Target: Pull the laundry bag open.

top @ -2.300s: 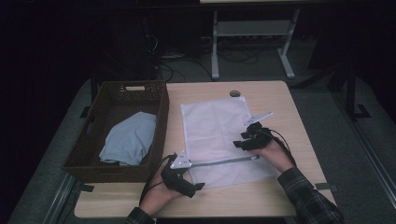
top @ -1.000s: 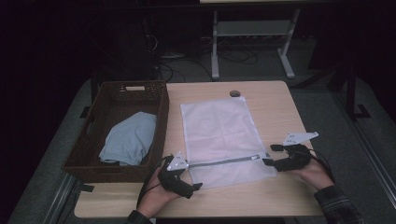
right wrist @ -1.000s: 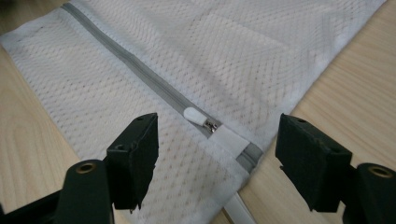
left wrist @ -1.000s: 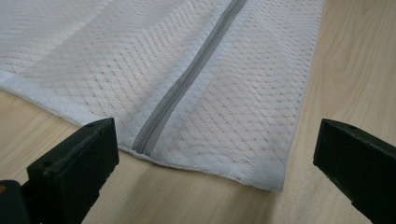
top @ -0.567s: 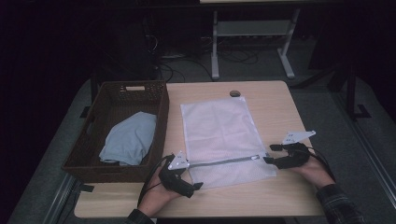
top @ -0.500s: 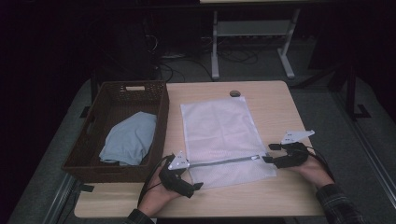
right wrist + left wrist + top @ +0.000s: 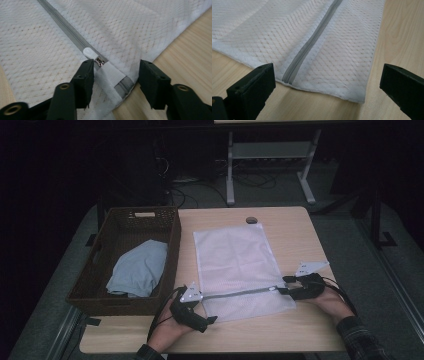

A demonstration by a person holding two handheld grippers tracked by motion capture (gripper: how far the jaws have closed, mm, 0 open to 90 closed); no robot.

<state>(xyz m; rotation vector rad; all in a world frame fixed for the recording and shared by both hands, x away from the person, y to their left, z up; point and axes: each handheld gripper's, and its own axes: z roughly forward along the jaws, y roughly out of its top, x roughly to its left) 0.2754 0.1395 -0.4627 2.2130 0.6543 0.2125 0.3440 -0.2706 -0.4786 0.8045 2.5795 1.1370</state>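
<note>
Dim surroundings, sharp well-lit close-ups

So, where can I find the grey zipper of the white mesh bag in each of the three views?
High view: the grey zipper crosses the near part of the mesh bag, between the two hands.
Left gripper view: it runs from the top centre down to the bag's edge, between the open tongs.
Right gripper view: it runs from the top left to the white zipper pull, just ahead of the tongs.
Shared landmark: the wooden table.

Dim room. Grey carpet [image 7: 350, 235] around wooden bench [image 7: 295, 227]; white stand [image 7: 270, 157] and cables [image 7: 200, 185] beyond far edge.
</note>
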